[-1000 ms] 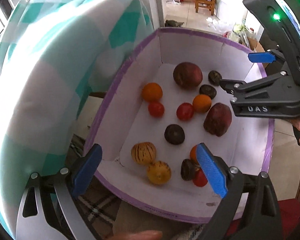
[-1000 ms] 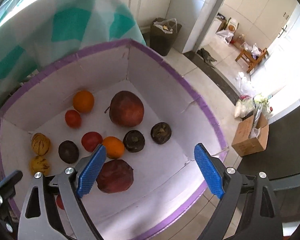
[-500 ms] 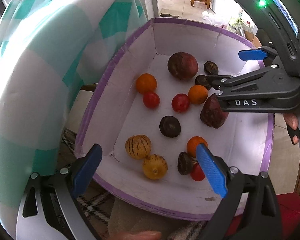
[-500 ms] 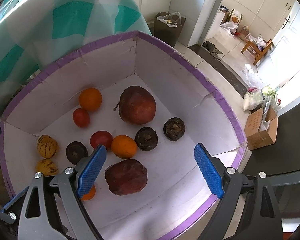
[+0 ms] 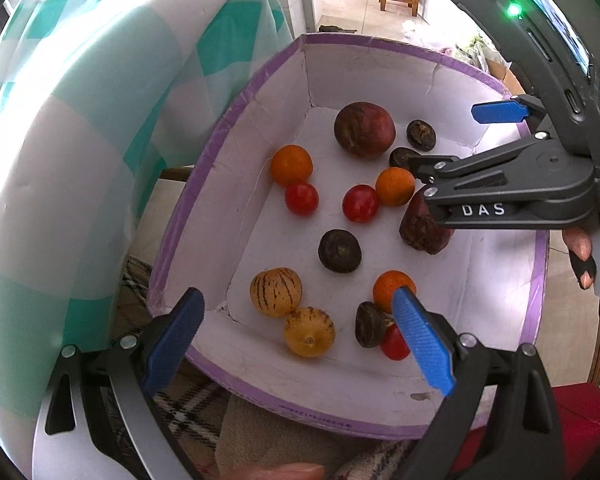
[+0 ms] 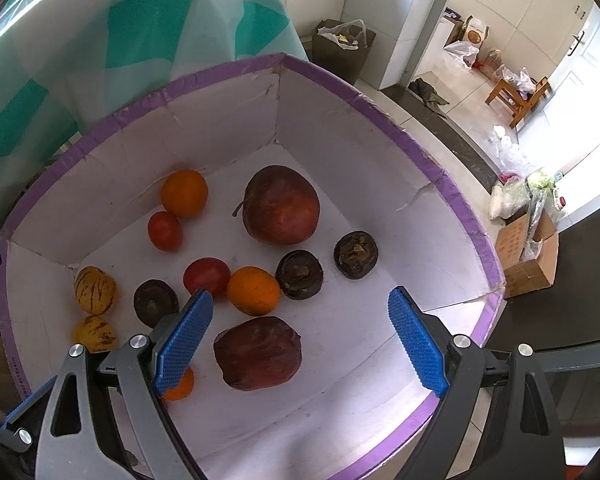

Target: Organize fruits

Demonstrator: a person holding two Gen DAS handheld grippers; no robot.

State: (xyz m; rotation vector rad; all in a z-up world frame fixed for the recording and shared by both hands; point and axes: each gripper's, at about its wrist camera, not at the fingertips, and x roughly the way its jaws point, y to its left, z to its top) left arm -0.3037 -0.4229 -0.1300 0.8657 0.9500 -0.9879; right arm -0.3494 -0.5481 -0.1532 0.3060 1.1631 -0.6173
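A white box with a purple rim point(image 5: 204, 168) point(image 6: 452, 192) holds loose fruit. Inside lie a big red apple point(image 6: 282, 204), a wrinkled dark red apple point(image 6: 258, 354) point(image 5: 422, 226), oranges point(image 6: 184, 192), tomatoes point(image 6: 165, 231), dark round fruits point(image 6: 356, 254) and two yellow striped melons point(image 5: 276, 291). My right gripper point(image 6: 300, 294) hangs open over the box, the wrinkled apple lying below between its blue pads, untouched. My left gripper point(image 5: 296, 294) stands open above the near end, over the striped melons. The right gripper point(image 5: 448, 138) hides part of the wrinkled apple in the left wrist view.
A table draped in teal-and-white checked cloth point(image 5: 80, 140) rises close on the box's left. Plaid fabric point(image 5: 180, 404) lies under the box's near edge. Beyond are a tiled floor, a bin point(image 6: 342, 46), a cardboard carton point(image 6: 528, 252) and a wooden stool point(image 6: 518, 96).
My right gripper has edged slightly further over the box toward the wrinkled apple, jaws unchanged. The left gripper has held still, and no fruit has moved.
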